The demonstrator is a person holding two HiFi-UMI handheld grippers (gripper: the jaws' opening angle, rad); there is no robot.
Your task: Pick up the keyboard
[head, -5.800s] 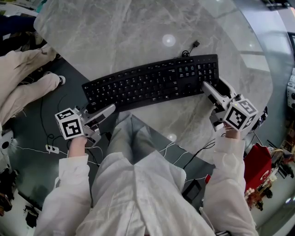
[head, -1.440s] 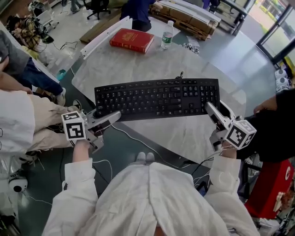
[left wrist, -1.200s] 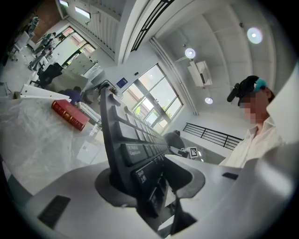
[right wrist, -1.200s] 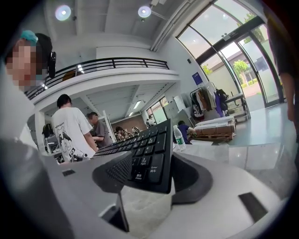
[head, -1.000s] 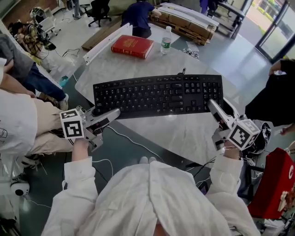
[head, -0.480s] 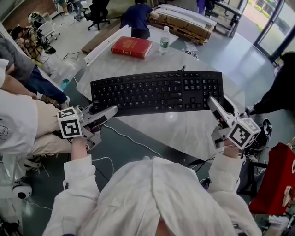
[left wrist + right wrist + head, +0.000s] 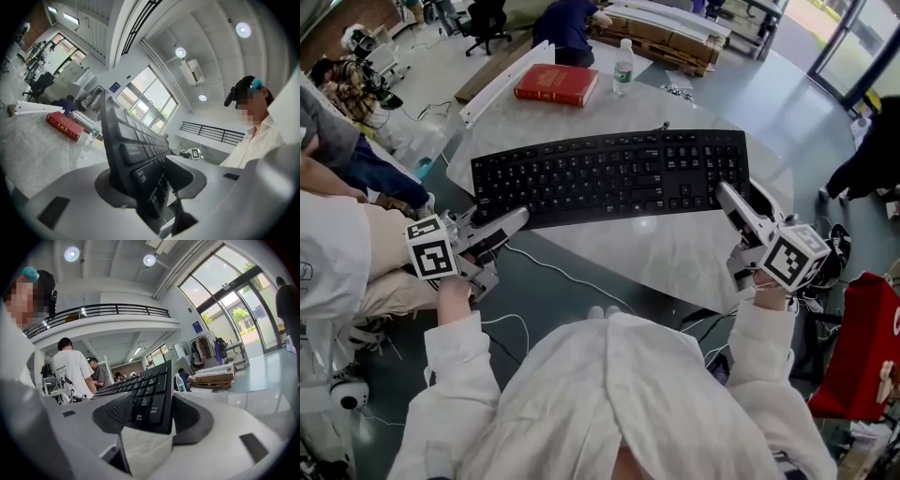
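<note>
In the person's left hand, the left gripper (image 7: 502, 223) has its jaws partway apart and pressed on the left end of the black keyboard (image 7: 609, 176). The right gripper (image 7: 733, 202) pinches the right end the same way. The head view shows the whole keyboard stretched between the two grippers, over the round grey marble table (image 7: 675, 253). The left gripper view shows only that end of the keyboard (image 7: 131, 150), turned on its side, with keys squeezed between the grey jaws. The right gripper view shows the number keys (image 7: 147, 394) between its jaws, with a bit of marble below them. Farther back on the table lie a red book (image 7: 556, 84) and a water bottle (image 7: 623, 73). The room is big and bright, with tall windows (image 7: 150, 101), round ceiling lights, a railing (image 7: 103, 310) up high, and a person in a white T-shirt (image 7: 70, 371) standing nearby.
</note>
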